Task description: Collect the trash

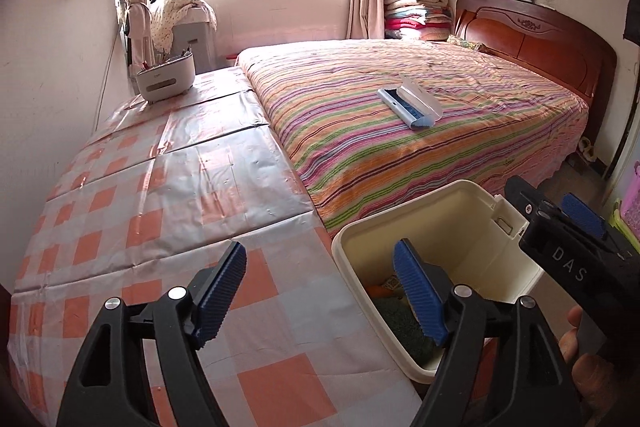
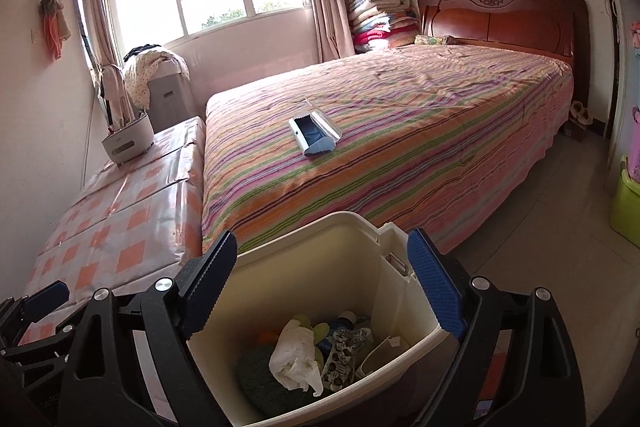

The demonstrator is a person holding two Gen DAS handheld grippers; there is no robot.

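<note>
Trash bin point(image 2: 320, 267) between right fingers point(image 2: 436, 291)

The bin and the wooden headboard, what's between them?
The striped bed, with an open blue case lying on it. The right wrist view shows bin, bed and headboard best.

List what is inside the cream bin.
The cream bin holds a crumpled white bag, a blister pack, a green scrubby pad, something orange and a small bottle. Whatever lies beneath them is covered.

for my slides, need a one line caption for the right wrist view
Open right gripper poised over a cream bin of collected trash, striped bed behind.
</note>
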